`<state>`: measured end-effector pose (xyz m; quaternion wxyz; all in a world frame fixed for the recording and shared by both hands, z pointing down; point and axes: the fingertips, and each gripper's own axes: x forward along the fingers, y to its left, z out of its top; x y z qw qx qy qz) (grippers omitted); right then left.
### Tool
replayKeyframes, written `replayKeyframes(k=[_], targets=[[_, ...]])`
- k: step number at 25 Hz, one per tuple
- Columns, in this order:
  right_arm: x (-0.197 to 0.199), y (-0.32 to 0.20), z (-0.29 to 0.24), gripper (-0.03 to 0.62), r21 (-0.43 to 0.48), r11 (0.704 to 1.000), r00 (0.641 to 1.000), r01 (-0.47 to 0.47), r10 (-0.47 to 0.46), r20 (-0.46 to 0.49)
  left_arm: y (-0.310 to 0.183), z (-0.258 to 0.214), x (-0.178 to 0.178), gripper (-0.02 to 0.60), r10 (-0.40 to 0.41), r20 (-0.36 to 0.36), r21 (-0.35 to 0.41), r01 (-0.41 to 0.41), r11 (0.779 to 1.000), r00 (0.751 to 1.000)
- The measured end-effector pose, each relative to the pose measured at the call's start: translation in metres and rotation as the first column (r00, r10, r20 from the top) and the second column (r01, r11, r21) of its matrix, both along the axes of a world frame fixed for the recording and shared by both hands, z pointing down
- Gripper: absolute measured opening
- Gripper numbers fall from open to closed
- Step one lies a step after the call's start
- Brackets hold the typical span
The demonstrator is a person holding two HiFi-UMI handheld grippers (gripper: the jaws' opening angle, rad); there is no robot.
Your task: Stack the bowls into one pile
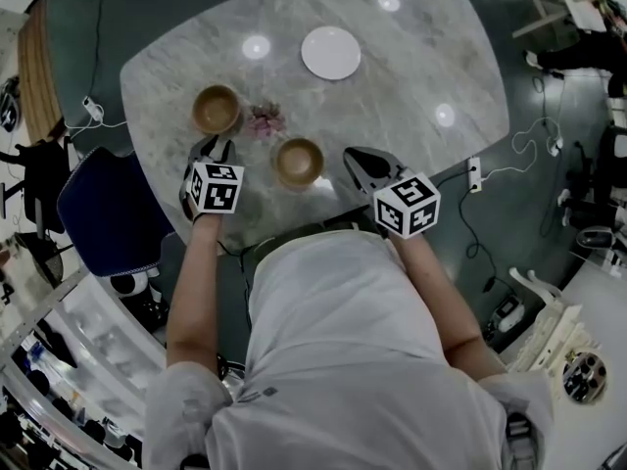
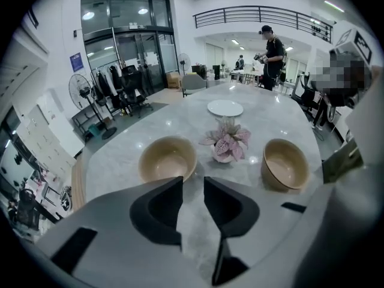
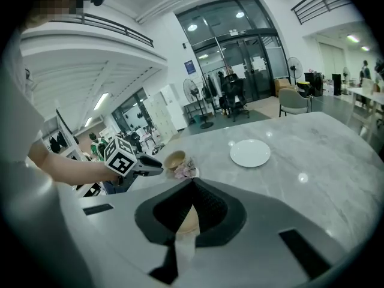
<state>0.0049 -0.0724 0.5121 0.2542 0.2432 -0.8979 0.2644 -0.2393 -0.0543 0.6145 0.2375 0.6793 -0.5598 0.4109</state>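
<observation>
Two tan bowls stand apart on the marble table (image 1: 411, 76). The far bowl (image 1: 217, 109) (image 2: 168, 159) sits just beyond my left gripper (image 1: 213, 146) (image 2: 193, 183), whose jaws stand a little apart with nothing between them. The near bowl (image 1: 298, 162) (image 2: 285, 164) lies between the two grippers. My right gripper (image 1: 354, 158) (image 3: 192, 182) is shut, tips touching, to the right of that bowl; part of the bowl (image 3: 187, 219) shows behind its jaws. Both bowls are upright and hold nothing.
A small pink potted plant (image 1: 263, 120) (image 2: 227, 144) stands between the bowls. A white plate (image 1: 331, 53) (image 3: 250, 152) lies farther back. A blue chair (image 1: 108, 213) is at the table's left; cables and a power strip (image 1: 475, 173) lie on the floor.
</observation>
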Motion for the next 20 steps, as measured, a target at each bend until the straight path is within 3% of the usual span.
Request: replayKeyframes(k=[20], targets=[[0.023, 0.016, 0.023, 0.009, -0.06, 0.992, 0.992, -0.107, 0.102, -0.073, -0.026, 0.031, -0.008, 0.084, 0.086, 0.057, -0.025, -0.085, 0.996, 0.995]])
